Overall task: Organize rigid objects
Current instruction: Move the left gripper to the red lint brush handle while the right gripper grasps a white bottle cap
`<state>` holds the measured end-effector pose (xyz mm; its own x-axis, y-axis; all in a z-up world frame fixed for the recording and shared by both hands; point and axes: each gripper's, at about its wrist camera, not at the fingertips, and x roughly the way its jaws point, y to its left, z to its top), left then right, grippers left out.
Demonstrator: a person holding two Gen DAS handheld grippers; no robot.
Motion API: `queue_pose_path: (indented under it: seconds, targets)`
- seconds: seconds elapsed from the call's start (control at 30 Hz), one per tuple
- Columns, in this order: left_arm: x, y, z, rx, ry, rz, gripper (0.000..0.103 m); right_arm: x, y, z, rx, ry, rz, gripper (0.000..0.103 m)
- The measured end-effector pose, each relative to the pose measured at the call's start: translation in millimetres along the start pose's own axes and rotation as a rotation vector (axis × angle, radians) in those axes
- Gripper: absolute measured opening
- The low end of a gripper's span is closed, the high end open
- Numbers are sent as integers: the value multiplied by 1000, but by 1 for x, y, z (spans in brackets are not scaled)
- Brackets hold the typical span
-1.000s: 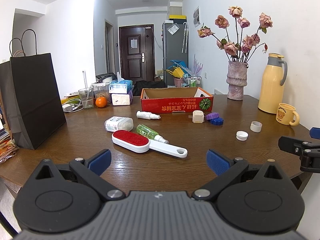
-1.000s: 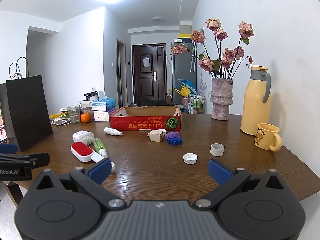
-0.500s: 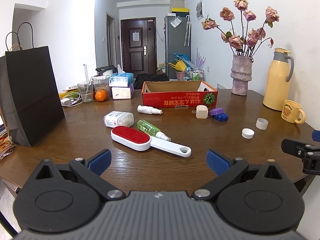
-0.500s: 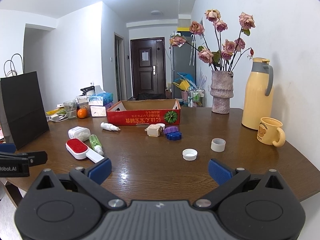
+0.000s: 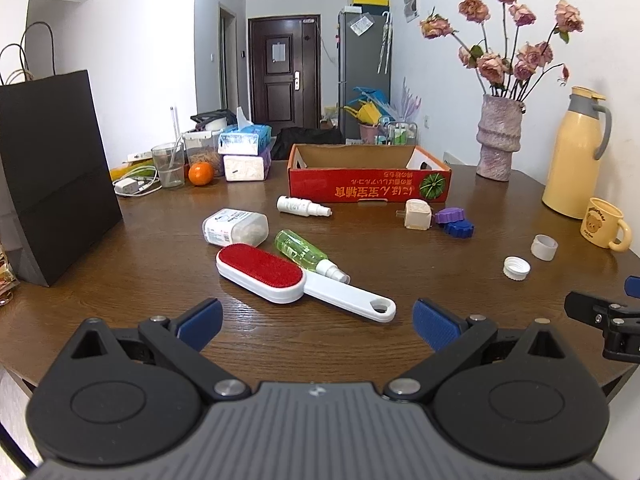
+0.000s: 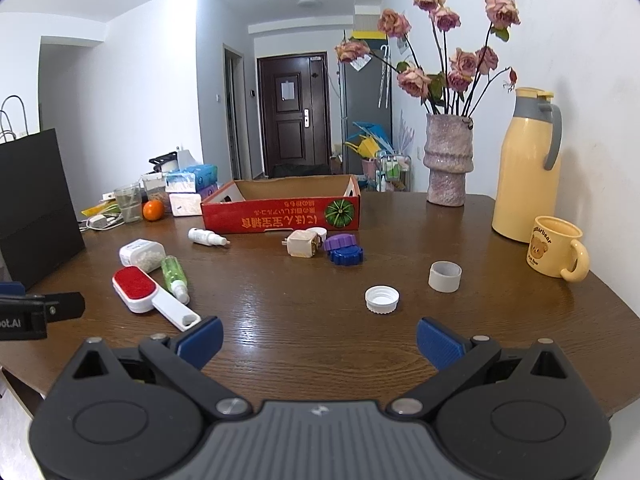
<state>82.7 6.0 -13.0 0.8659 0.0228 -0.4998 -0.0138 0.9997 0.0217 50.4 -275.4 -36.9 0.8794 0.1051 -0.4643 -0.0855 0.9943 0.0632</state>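
Round wooden table (image 5: 280, 340), white walls behind. Lower left of the left view: left gripper (image 5: 316, 318), spread wide, empty. Just above it, mid-frame, brush (image 5: 280, 274) lying flat, bottle (image 5: 304, 254) alongside. Upper centre, box (image 5: 370, 184). Right view, bottom: right gripper (image 6: 318, 340), likewise agape and empty, cap (image 6: 382, 299) just above.

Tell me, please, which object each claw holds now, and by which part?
Nothing is held. The left claw and right claw are both open and empty above the table.
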Motion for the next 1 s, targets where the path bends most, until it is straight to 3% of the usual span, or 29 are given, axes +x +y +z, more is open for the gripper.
queue_pose_path:
  seconds: [1.0]
  targets:
    - [131, 11, 33, -45, 169, 65, 103, 141, -34, 16, 32, 133, -93, 102]
